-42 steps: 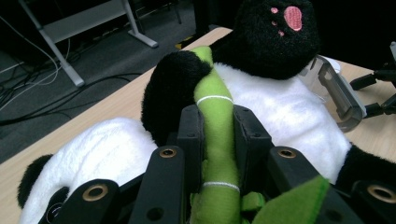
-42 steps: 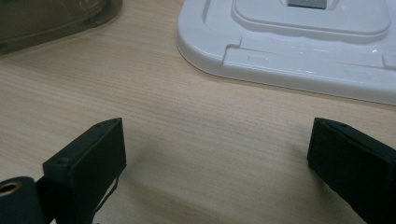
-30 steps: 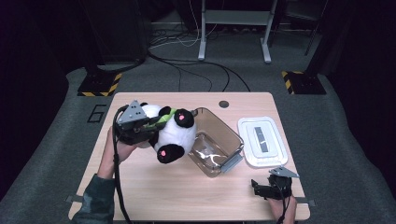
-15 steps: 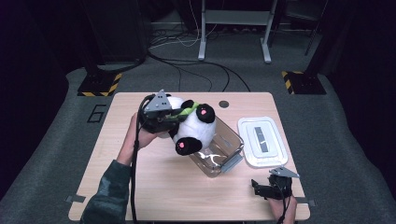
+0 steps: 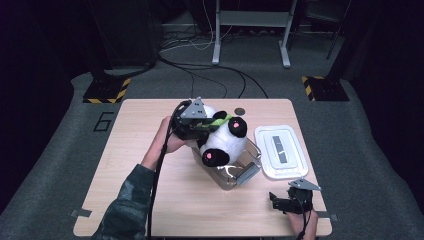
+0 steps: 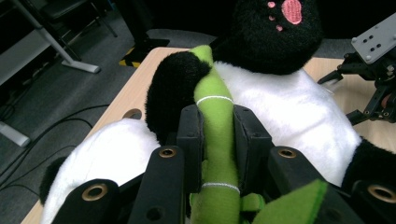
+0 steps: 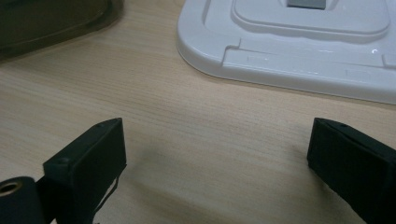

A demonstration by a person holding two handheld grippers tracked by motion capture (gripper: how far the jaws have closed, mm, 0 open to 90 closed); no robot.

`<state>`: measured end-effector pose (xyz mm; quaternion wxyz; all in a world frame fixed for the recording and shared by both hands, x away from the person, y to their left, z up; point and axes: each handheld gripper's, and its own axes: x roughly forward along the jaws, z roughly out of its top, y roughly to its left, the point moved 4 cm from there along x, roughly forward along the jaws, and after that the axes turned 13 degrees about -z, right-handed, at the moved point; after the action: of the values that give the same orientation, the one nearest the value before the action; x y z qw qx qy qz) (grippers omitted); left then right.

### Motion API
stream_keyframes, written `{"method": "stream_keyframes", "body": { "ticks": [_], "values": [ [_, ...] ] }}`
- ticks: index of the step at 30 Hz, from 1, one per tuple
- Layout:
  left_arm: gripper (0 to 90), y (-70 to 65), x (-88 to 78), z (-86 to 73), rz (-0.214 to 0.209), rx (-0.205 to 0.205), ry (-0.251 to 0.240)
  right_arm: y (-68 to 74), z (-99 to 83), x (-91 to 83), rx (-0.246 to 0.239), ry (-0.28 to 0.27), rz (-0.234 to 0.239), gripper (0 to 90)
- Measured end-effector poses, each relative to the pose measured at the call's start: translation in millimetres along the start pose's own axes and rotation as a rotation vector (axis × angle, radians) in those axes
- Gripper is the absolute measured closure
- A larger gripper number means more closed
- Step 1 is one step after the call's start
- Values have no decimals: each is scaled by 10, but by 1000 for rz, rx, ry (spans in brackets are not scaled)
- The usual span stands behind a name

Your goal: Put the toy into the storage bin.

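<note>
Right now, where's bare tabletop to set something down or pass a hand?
Free: the wide strip of light wooden table left of the clear plastic box, and the front edge between the sleeve and the right gripper. Crowded: the middle, where the left gripper holds the black-and-white plush panda over the box, beside the white plastic lid.
</note>
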<state>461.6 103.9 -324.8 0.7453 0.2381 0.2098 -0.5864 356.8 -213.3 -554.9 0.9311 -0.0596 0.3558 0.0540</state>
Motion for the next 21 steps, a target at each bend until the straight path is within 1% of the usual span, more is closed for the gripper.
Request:
{"method": "stream_keyframes", "body": {
  "ticks": [1,2,4,7,8,9,10,12,15,16,17,20,21],
  "values": [
    [746,6,21,6,-11,13,4,0,0,0,0,1,3,36],
    [746,4,42,11,-11,9,2,0,0,-1,0,1,2,36],
    [746,5,84,26,-24,24,6,0,0,0,1,0,3,36],
    [745,8,158,33,-38,37,27,-2,0,0,-1,0,2,36],
    [745,4,190,29,-43,32,29,-2,0,0,-1,0,2,36],
    [745,4,214,20,-46,38,43,-1,0,0,-1,0,3,36],
    [745,-1,245,5,-47,38,52,-2,0,0,-1,0,2,36],
    [744,-3,297,-24,-69,37,64,0,-1,-1,4,0,1,36],
    [743,-12,346,-34,-87,32,77,0,0,0,3,-1,1,36],
    [743,-23,365,-36,-87,18,73,0,0,-1,3,-1,0,36],
    [743,-30,374,-41,-99,20,83,1,-1,-2,4,0,0,36],
    [739,-47,407,-67,-100,14,88,1,-1,-2,5,-1,1,37],
    [739,-48,416,-78,-99,3,82,1,-1,-2,5,0,0,37]
  ]
}}
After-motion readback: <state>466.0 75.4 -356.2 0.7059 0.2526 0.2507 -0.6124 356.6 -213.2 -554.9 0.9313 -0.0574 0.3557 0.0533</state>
